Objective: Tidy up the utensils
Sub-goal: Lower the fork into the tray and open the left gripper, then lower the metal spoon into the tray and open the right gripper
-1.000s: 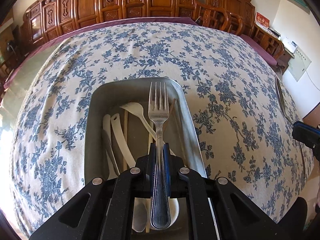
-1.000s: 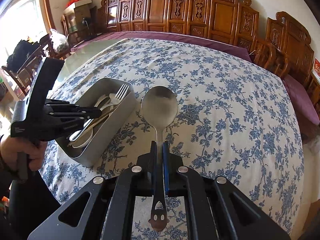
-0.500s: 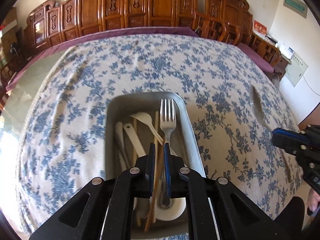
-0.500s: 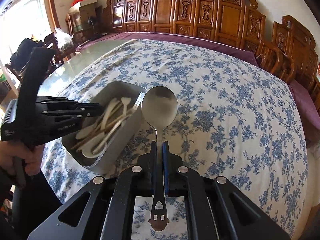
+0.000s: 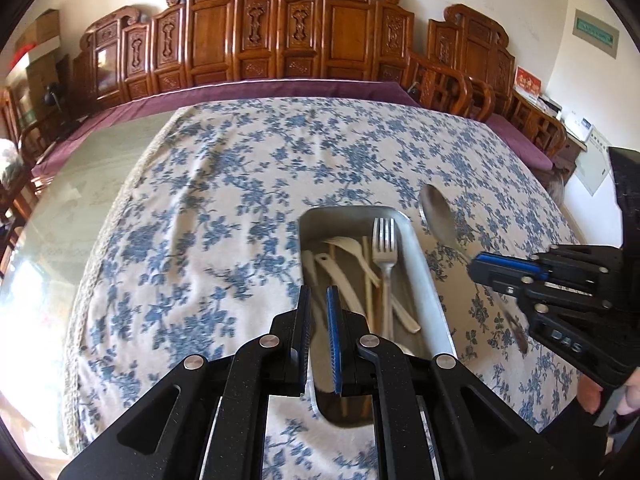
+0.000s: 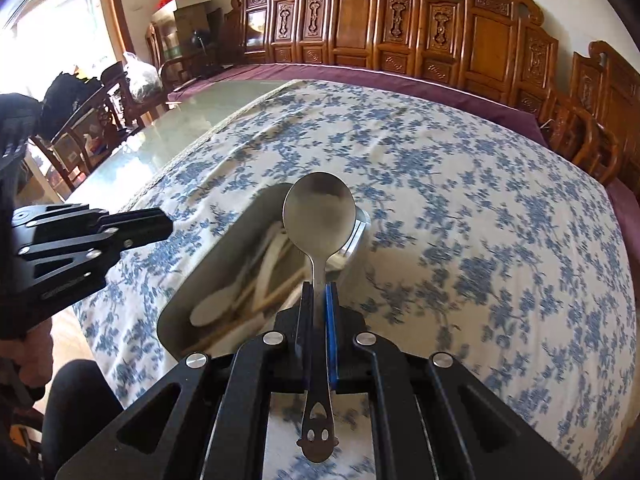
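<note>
While our right gripper (image 6: 318,300) clamped the spoon (image 6: 319,216) above the tray (image 5: 424,280), our empty left gripper (image 5: 318,312) gaped, and an early release risked a rim bounce.

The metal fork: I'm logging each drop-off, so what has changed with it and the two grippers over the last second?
The left gripper let go of the metal fork, which now lies in the steel tray; its jaws stand open and it has pulled back to the left. The right gripper moved in over the tray. It stays shut on the metal spoon, and the white utensils stay in the tray.
</note>
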